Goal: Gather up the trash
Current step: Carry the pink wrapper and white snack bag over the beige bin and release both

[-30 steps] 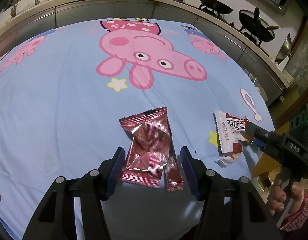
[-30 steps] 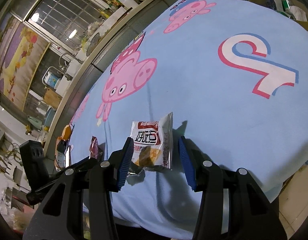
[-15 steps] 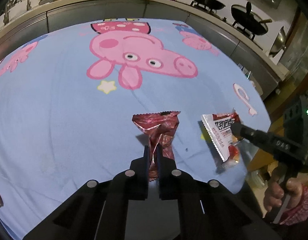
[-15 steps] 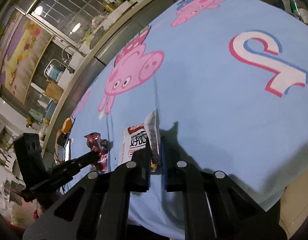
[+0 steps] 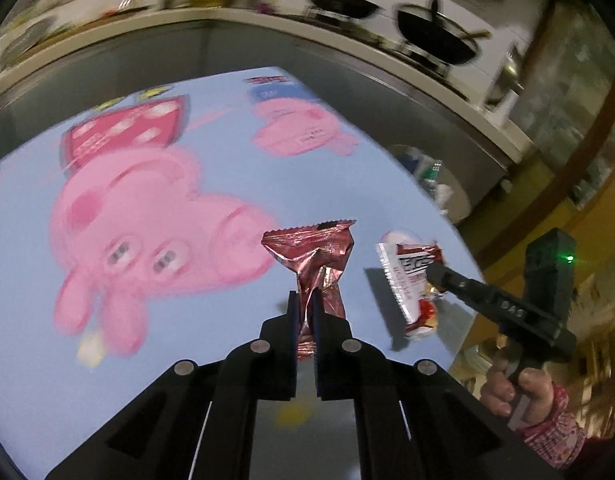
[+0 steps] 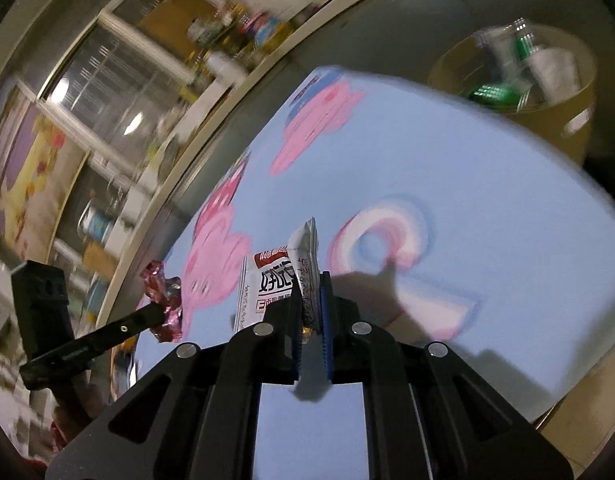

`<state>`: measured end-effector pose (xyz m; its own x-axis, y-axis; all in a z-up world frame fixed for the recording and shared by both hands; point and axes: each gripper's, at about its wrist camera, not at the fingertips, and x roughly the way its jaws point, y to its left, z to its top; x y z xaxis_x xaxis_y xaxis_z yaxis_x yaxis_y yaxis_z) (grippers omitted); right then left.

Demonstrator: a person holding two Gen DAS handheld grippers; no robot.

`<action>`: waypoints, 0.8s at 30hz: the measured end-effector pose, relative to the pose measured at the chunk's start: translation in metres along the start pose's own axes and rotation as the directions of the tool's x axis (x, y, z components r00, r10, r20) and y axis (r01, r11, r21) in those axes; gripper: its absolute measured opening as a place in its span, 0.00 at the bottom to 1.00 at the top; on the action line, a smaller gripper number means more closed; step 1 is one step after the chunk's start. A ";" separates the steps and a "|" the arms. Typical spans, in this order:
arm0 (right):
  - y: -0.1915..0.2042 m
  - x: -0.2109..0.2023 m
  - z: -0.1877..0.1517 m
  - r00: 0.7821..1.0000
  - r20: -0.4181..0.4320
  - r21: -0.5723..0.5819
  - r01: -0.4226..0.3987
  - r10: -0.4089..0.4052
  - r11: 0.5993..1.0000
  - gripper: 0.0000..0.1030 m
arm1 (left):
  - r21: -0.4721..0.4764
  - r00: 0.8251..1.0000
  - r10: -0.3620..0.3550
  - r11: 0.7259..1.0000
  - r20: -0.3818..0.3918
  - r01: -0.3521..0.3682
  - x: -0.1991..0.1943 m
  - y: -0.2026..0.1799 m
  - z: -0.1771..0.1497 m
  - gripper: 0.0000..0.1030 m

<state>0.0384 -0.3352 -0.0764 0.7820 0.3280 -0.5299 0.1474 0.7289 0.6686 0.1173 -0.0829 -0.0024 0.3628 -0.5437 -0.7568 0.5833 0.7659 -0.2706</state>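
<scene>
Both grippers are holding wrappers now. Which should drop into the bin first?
Right, probably. The right gripper, shut on the white wrapper, faces the bin beyond the table edge; the left gripper faces the counter.

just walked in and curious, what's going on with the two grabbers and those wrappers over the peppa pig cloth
A person is collecting trash with a handheld gripper in each hand. The left gripper is shut on a crumpled red foil wrapper, and the right gripper is shut on a white snack packet. Both pieces look lifted off the blue cartoon tablecloth. A round bin holding bottles and other trash sits beyond the table's far edge.
</scene>
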 end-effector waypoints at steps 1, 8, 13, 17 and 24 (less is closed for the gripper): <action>-0.010 -0.005 0.010 1.000 0.026 0.012 0.015 -0.015 1.000 0.07 | 0.024 1.000 -0.016 1.000 -0.004 0.016 0.009 -0.011 0.013 0.06; -0.082 -0.051 0.099 0.952 0.232 0.059 0.189 -0.198 0.980 0.07 | 0.193 0.990 -0.135 0.971 -0.030 0.139 0.093 -0.110 0.112 0.06; -0.123 -0.055 0.150 0.911 0.290 0.061 0.288 -0.293 0.956 0.07 | 0.251 0.983 -0.168 0.951 -0.071 0.181 0.166 -0.161 0.164 0.06; -0.136 -0.034 0.172 0.907 0.279 0.058 0.313 -0.316 0.948 0.10 | 0.258 0.984 -0.145 0.951 -0.107 0.168 0.212 -0.179 0.181 0.07; -0.136 -0.009 0.176 0.900 0.251 0.020 0.364 -0.357 0.931 0.49 | 0.260 0.993 -0.073 0.961 -0.091 0.095 0.234 -0.180 0.180 0.47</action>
<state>0.1182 -0.5436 -0.0709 0.8033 -0.1159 -0.5842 0.4338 0.7859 0.4406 0.2279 -0.4097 -0.0231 0.2512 -0.5646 -0.7862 0.7838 0.5953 -0.1770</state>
